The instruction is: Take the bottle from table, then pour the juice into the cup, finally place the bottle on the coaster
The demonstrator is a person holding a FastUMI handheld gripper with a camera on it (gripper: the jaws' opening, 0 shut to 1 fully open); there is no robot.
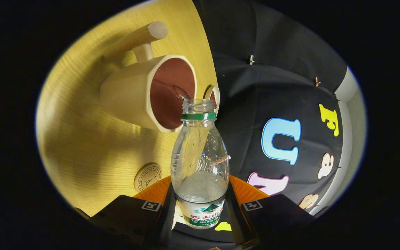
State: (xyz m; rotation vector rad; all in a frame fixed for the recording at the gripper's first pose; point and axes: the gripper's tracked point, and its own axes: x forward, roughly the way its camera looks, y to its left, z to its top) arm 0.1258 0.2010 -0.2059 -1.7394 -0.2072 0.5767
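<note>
Both gripper fingers seemingly clamp the clear plastic bottle near the cup.

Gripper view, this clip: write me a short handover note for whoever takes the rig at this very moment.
Hand-held gripper: shut on the bottle, one finger on each side of its lower body.
Bottle: uncapped, tipped, with its mouth at the rim of the cup; liquid remains inside it.
Cup: stands on the wooden table, just beyond the bottle's mouth.
Coaster: lies on the table, nearer the fingers than the cup, nothing on it.
Done: bottle taken, pour under way.
Left: finish pouring, right the bottle, set it on the coaster.
</note>
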